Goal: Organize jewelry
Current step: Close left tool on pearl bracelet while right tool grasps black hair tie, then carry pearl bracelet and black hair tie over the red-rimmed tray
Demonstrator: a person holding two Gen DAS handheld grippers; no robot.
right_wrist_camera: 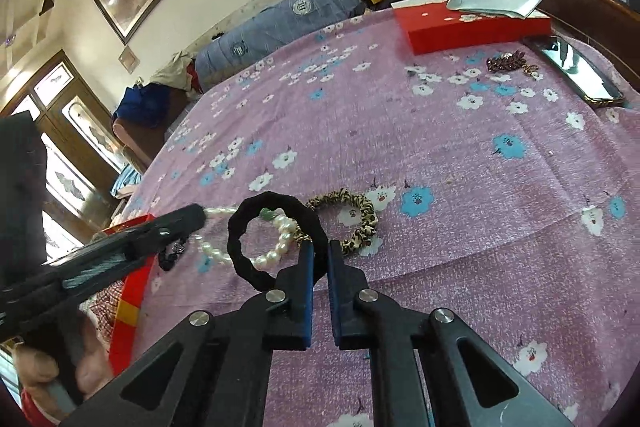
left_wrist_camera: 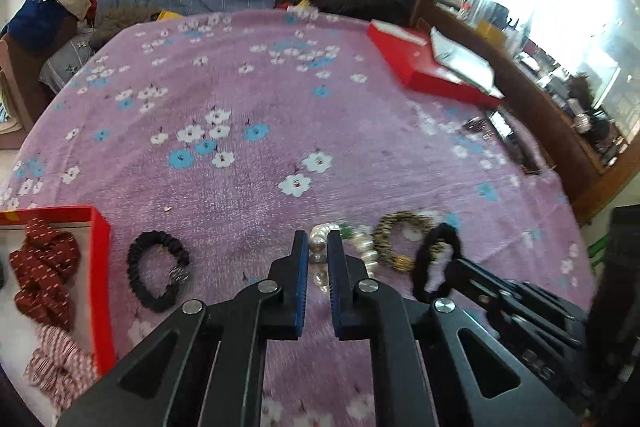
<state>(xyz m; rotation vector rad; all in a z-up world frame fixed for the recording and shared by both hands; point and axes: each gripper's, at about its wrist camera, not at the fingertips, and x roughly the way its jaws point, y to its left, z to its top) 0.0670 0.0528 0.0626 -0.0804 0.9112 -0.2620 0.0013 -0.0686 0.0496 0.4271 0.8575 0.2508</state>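
Two fuzzy black hoops (right_wrist_camera: 276, 239), one knobbly pearl strand (right_wrist_camera: 256, 259).

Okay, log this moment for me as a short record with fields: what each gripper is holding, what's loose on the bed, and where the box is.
surface: purple flowered bedspread
left gripper: shut on pearl bracelet
right gripper: shut on black ring scrunchie
loose beside them: leopard scrunchie, black braided bracelet
open red box: at the left edge, holds a dark red scrunchie and a pink striped one
far side: shut red box, phone, dark beaded piece
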